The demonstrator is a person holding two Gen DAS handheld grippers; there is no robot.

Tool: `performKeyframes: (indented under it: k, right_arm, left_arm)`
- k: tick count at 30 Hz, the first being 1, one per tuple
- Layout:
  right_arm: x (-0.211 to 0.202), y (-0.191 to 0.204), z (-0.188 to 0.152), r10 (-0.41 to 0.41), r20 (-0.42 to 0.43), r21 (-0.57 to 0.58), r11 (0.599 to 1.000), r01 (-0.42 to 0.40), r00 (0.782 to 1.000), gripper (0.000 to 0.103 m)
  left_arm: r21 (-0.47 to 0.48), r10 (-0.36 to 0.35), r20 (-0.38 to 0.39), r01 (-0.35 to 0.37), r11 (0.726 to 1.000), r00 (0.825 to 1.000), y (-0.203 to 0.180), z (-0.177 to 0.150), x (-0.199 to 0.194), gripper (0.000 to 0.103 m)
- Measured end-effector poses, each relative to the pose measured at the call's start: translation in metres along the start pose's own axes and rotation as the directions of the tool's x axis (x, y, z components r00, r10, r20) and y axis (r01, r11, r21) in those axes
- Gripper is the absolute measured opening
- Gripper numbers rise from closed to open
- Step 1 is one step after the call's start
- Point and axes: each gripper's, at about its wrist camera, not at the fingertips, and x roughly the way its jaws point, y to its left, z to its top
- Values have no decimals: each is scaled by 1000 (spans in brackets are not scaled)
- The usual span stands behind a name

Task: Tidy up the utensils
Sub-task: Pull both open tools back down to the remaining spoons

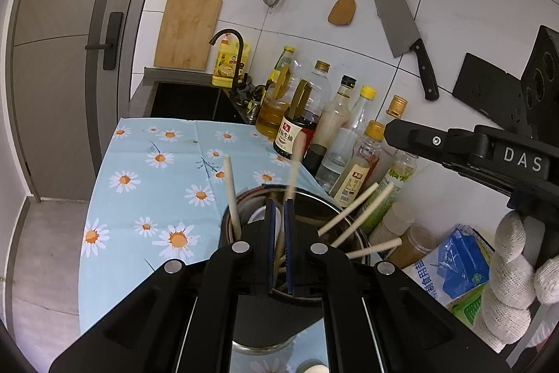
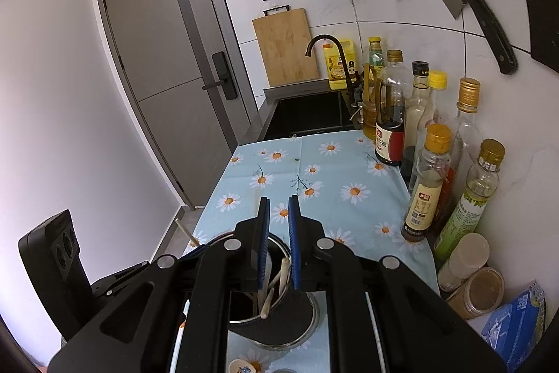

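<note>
Two grippers angle down over a chopstick holder: left gripper pinching one chopstick, right gripper slightly parted, empty.

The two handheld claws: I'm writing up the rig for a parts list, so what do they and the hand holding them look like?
Both the left claw and the right claw are matte black plastic, with blue ribbed pads on the flat fingers and round silver pivot pins on angular linkage arms. Seen from the left wrist view, the right claw's body carries white letters "DAS". The hand holding it wears a white knitted glove.
</note>
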Motion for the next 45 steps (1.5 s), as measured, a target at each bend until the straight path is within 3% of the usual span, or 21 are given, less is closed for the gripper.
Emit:
performKeyframes:
  k: [4,7,14,25,36,38,45]
  right_arm:
    - [-9,-3,-4,5,4,3,1000,-5,1000,12]
    - [-17,-7,-6,14,9,11,1000,-14,1000,12]
    - [-37,-13,-12,47,3,13,999,-47,999,16]
    - [-61,-20,-39,108,-48,-5,994,-108,993,18]
    - [-60,-25,-79,144,-146,14,990,-143,979,18]
    - [-57,-27,-87,144,-168,16,990,-144,975,22]
    - [-33,-36,-118,157,-270,49,988,-149,950,23]
  left_arm:
    - [4,3,2,-3,1000,1000,-4,-3,-6,5]
    - [0,9,5,-9,1000,1000,-7,-3,-12,14]
    - [9,18,12,-18,1000,1000,-16,-6,-38,14]
    - [-20,39,-53,-40,999,998,-30,-28,-79,15]
    - [-41,62,-122,-67,997,991,-38,-63,-100,18]
    - [-49,69,-135,-77,996,988,-37,-68,-100,18]
    - [-87,79,-188,-97,991,979,-30,-93,-102,21]
